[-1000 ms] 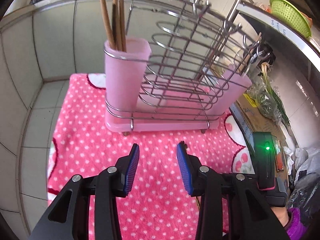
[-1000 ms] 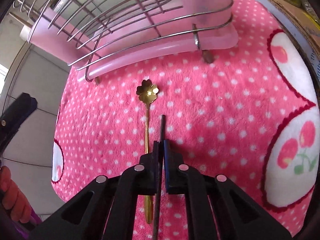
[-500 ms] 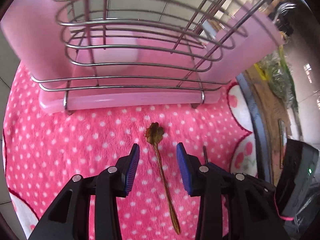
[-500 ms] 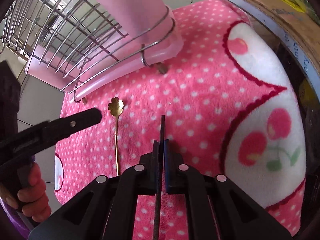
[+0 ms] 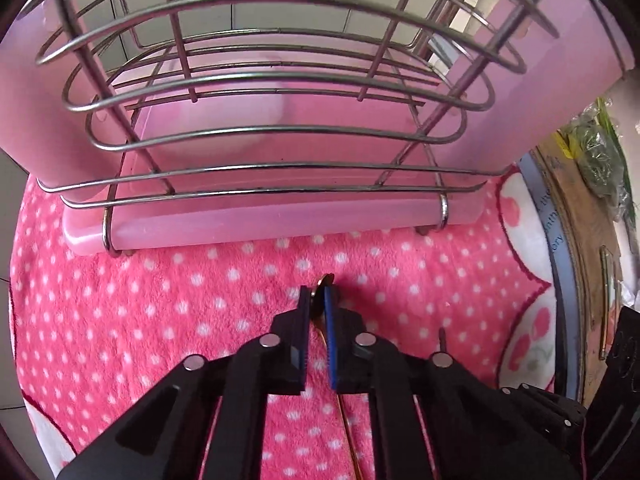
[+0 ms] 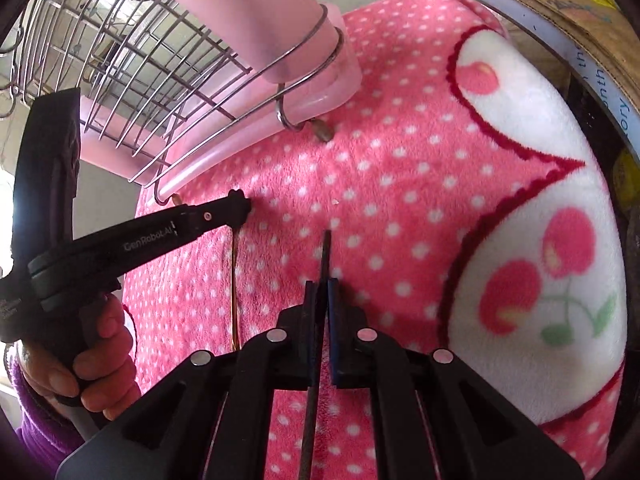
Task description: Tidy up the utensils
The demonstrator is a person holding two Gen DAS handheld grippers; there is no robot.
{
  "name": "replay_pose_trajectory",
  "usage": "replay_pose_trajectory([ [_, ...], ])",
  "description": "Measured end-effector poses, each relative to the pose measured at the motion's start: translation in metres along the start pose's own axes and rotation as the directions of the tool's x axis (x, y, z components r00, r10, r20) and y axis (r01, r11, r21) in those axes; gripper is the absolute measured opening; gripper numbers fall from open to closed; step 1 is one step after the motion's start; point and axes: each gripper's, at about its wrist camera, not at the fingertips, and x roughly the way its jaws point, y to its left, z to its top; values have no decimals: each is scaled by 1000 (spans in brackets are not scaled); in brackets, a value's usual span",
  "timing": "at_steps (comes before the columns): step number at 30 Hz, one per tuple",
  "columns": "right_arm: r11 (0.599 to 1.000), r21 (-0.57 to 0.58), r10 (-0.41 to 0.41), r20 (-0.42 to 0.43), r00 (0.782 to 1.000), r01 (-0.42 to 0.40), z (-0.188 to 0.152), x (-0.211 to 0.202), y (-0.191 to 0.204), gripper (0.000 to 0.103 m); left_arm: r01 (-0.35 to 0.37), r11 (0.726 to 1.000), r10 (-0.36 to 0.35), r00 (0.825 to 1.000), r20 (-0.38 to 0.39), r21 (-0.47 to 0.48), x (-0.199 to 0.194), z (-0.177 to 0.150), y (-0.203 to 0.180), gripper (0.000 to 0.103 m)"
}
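On the pink dotted cloth (image 5: 160,320) covering the tabletop, just near of the drying rack (image 5: 256,168), the left gripper (image 5: 316,308) has just been closing and its fingers (image 5: 330,312) now pinch the gold spoon (image 5: 325,280) right behind the bowl; the bowl tip pokes out past the tips and the handle trails back toward the camera along the cloth. From the right wrist view the same spoon (image 6: 235,280) lies flat, its handle running near, with the left gripper (image 6: 240,206) clamped at its far end. Right gripper (image 6: 322,292) is fully closed on a thin dark stick (image 6: 326,252), likely a chopstick, whose tip juts forward over the cloth. Step in hand: grasping the spoon, pick not yet lifted. Next move, as I read it: lift straight up without letting the thin handle swivel, then tip it upright and drop it into one of the pink cups (image 5: 532,92) at either end of the rack. Wire basket in the middle looks empty; pink drip tray (image 5: 248,224) beneath is bare; cup contents can't be seen from here.
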Motion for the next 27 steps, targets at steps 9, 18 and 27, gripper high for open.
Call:
replay_pose_trajectory([
  [9, 1000, -6, -16, -61, 998, 16, 12, 6, 6, 6, 67, 997, -70, 995, 77, 39, -37, -11, 7, 2],
  [18, 991, -74, -115, -68, 991, 110, 20, 15, 26, 6, 90, 993, -104, 975, 197, 81, -95, -22, 23, 2],
  [27, 994, -99, -35, 127, 991, 47, 1, -22, 49, 5, 66, 996, -80, 931, 357, 52, -153, -32, 53, 2],
])
